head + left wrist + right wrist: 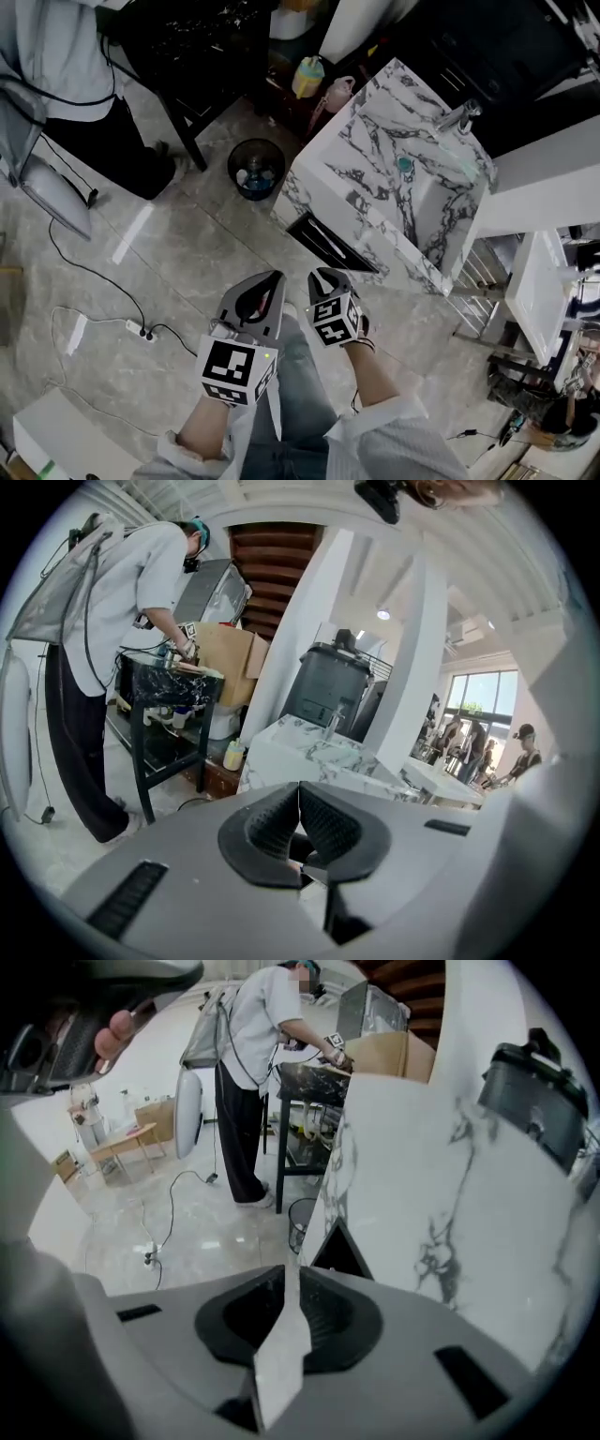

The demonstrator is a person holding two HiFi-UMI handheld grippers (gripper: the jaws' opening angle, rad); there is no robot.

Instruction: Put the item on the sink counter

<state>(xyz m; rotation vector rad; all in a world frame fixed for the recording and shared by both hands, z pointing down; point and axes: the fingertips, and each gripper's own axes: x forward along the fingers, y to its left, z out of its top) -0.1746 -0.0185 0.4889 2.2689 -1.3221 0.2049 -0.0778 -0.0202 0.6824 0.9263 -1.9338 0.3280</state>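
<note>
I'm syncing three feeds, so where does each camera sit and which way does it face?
Head view: on the head, steeply down at floor and sink counter; sleeves, left tool, right tool show.
Left gripper view: on the left tool, facing the sink counter; its jaws show.
Right gripper view: on the right tool, along the sink counter's side toward the bin; its jaws show.
Shared: all show the sink counter.

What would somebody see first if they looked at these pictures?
The big white marble sink counter with dark veins, up on the right of the head view, grabs the eye first. Next come the two grey grippers low in the middle, the left gripper and the right gripper, each with a black-and-white marker cube. A round black bin stands on the floor left of the counter.
</note>
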